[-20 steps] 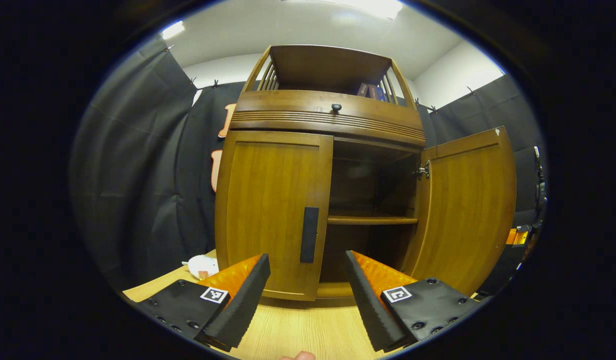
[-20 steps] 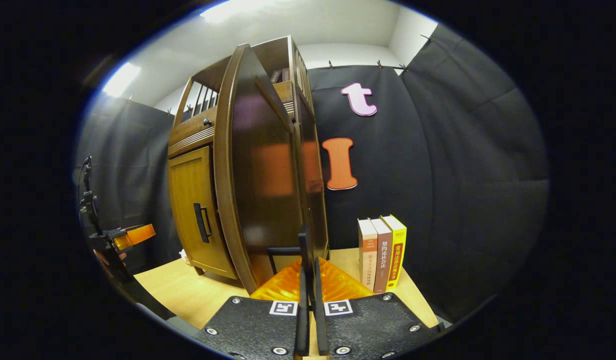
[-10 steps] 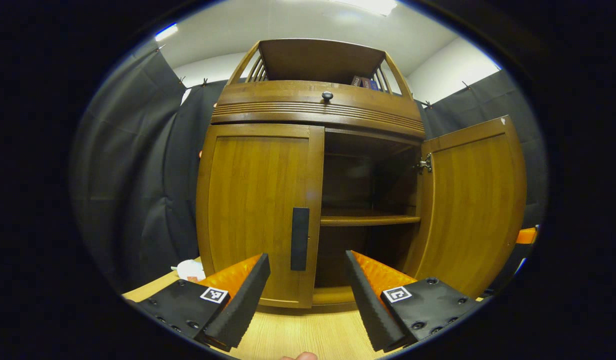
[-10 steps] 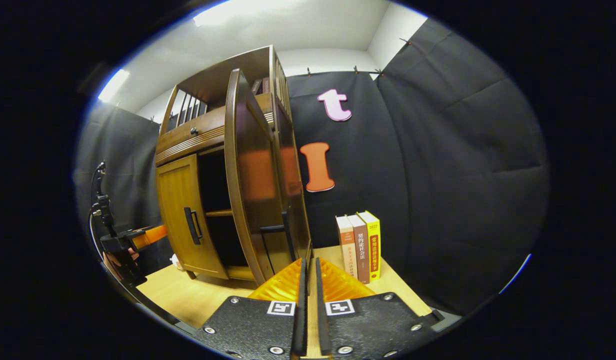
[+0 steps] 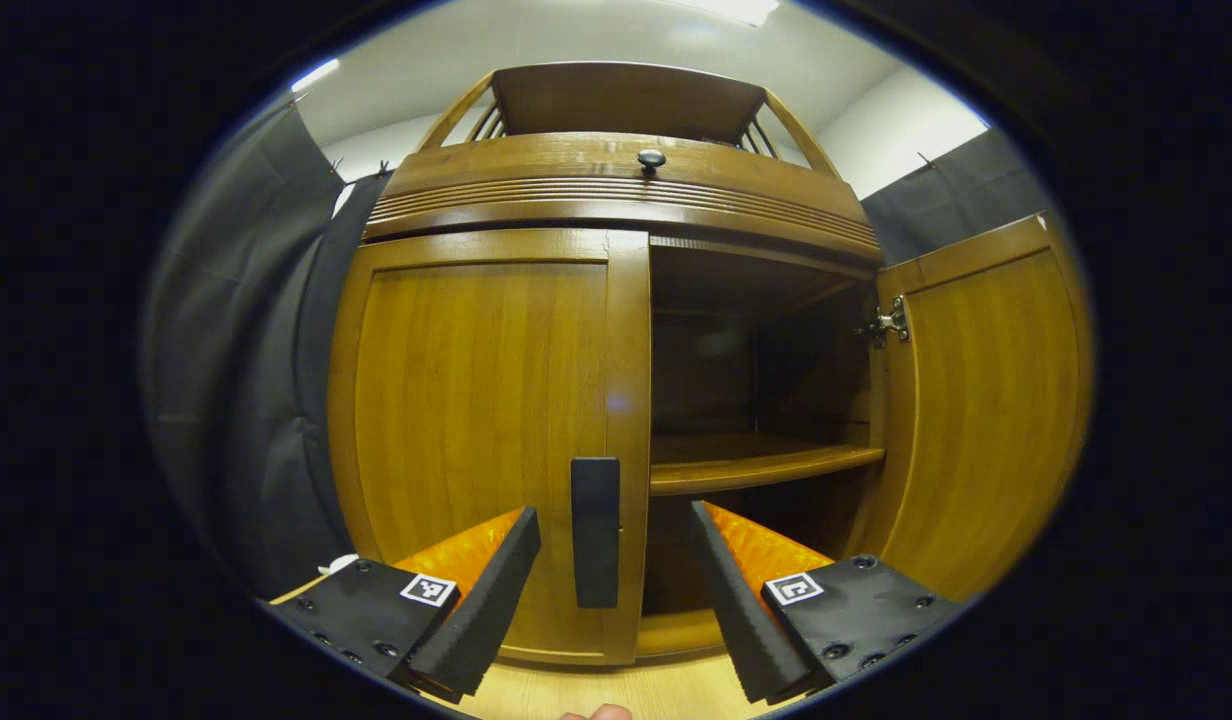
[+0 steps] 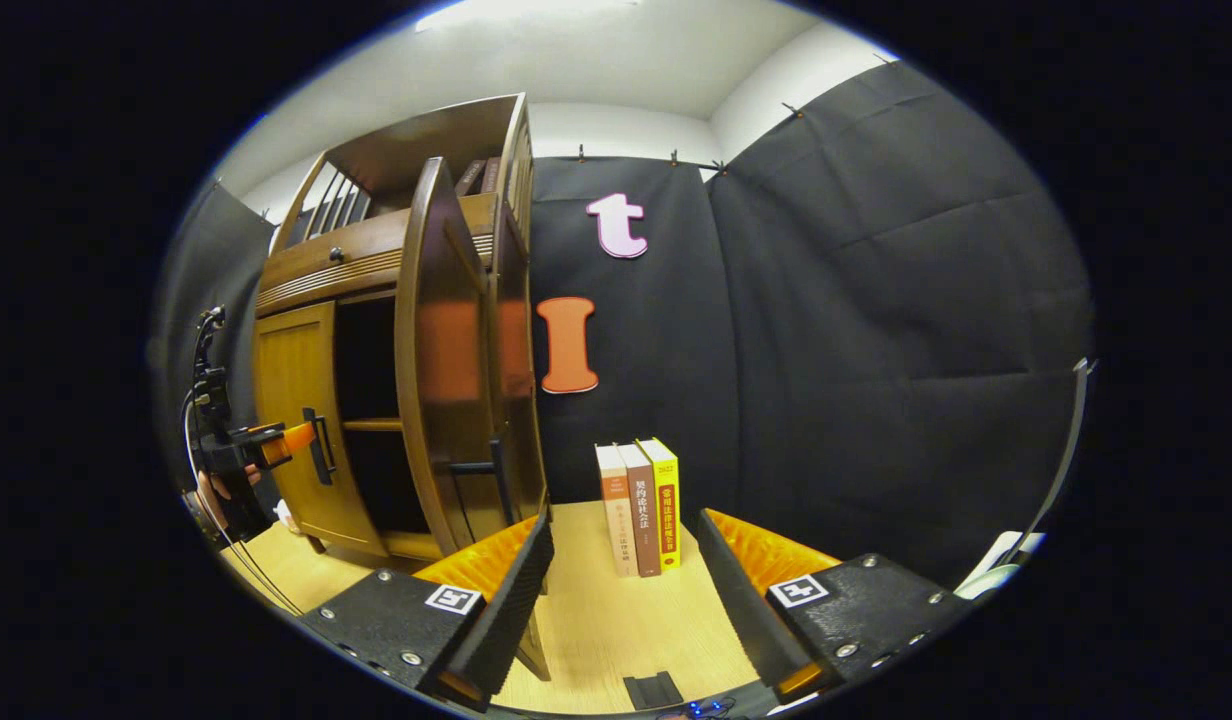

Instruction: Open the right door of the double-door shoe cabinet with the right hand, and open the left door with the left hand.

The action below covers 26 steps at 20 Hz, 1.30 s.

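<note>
Nearest in the left gripper view, the left gripper (image 5: 614, 590) has its jaws spread wide and empty, and the dark vertical handle (image 5: 595, 532) of the left door (image 5: 481, 420) stands in the gap between its fingers. Whether a finger touches the handle cannot be told. The left door is closed flat against the shoe cabinet (image 5: 626, 190). To its right the cabinet interior lies exposed, with a shelf (image 5: 766, 465) across it, and the right door (image 5: 981, 400) is swung fully out on its hinge (image 5: 884, 325).

In the right gripper view, the right gripper (image 6: 624, 590) is likewise released, holding nothing, above the light wooden table (image 6: 616, 630). The opened right door's handle (image 6: 481, 485) lies just beyond its left finger, apart from it. Three upright books (image 6: 638, 505) stand farther back against the booth wall. At far left of this view the other gripper, held by a hand (image 6: 216, 490), reaches the left door's handle.

Judgement: the right half of the task appears done; the step in hand is grasping the left handle. For a sound grasp, the fingers should advance until the bar sits well between the pads, close squarely on it, then pull along an arc about the door's outer hinge rather than straight back, to avoid slipping off the narrow bar.
</note>
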Motion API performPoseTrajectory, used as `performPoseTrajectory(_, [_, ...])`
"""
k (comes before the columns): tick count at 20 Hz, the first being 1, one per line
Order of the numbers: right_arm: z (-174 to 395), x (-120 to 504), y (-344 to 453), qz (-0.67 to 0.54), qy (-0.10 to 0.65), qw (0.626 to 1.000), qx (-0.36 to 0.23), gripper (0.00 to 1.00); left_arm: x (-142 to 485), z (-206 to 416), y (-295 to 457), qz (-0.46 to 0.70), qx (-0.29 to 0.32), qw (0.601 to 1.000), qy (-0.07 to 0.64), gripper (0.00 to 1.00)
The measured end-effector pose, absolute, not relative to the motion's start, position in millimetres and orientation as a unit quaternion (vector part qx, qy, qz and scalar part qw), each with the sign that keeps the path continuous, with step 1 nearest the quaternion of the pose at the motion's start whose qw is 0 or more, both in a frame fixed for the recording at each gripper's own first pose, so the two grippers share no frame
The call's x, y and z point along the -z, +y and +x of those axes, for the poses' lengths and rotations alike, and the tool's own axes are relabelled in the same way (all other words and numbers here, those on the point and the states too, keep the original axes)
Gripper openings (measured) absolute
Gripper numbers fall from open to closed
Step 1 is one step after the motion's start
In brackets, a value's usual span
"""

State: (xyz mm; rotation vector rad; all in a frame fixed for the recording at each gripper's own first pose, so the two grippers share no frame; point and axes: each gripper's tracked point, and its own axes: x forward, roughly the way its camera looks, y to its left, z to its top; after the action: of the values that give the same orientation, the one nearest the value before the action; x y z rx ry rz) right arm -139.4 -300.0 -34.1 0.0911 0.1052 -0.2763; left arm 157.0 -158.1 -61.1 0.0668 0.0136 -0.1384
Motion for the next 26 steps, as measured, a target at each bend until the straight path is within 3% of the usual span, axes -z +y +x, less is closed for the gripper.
performPoseTrajectory(2, [-143,33,-299,0.06,0.055,0.986,0.143,0.99,68,174,-161,0.038,0.075,0.996,0.014,0.93])
performPoseTrajectory(3, [-145,34,-299,0.064,0.055,0.986,0.147,0.99,74,182,-160,0.042,0.075,0.996,0.022,0.94])
performPoseTrajectory(4, [-147,32,-299,0.066,0.051,0.985,0.149,0.92,81,190,-157,0.047,0.07,0.996,0.028,0.95])
performPoseTrajectory(5, [-149,29,-298,0.066,0.047,0.985,0.152,0.92,87,196,-151,0.049,0.062,0.996,0.033,0.96])
performPoseTrajectory(6, [-151,28,-297,0.064,0.046,0.985,0.155,0.99,91,200,-147,0.046,0.056,0.997,0.036,0.96])
performPoseTrajectory(8, [-156,29,-295,0.06,0.048,0.985,0.157,0.99,97,209,-137,0.044,0.045,0.997,0.041,0.94])
performPoseTrajectory(9, [-156,29,-294,0.059,0.049,0.984,0.158,0.92,102,211,-138,0.043,0.049,0.997,0.048,0.94])
performPoseTrajectory(10, [-155,30,-294,0.058,0.051,0.984,0.158,0.92,102,211,-142,0.035,0.058,0.997,0.042,0.92])
performPoseTrajectory(11, [-155,31,-294,0.056,0.052,0.984,0.159,0.99,101,213,-139,0.035,0.06,0.997,0.043,0.91])
performPoseTrajectory(13, [-154,30,-293,0.055,0.052,0.984,0.161,0.99,100,214,-140,0.033,0.066,0.996,0.042,0.89])
performPoseTrajectory(14, [-152,29,-292,0.055,0.051,0.984,0.161,0.92,100,214,-142,0.03,0.069,0.996,0.041,0.89])
performPoseTrajectory(15, [-150,27,-292,0.056,0.05,0.984,0.161,0.92,101,214,-145,0.029,0.073,0.996,0.041,0.88])
performPoseTrajectory(19, [-151,21,-290,0.051,0.042,0.984,0.165,0.92,103,213,-154,0.057,0.072,0.994,0.051,0.37])
performPoseTrajectory(21, [-152,21,-287,0.049,0.044,0.984,0.165,0.92,103,213,-154,0.047,0.071,0.995,0.05,0.33])
performPoseTrajectory(22, [-152,22,-285,0.048,0.046,0.984,0.165,0.99,105,214,-153,0.057,0.07,0.994,0.058,0.29])
performPoseTrajectory(26, [-154,20,-277,0.039,0.048,0.984,0.165,0.99,104,204,-150,0.069,0.056,0.993,0.078,0.3])
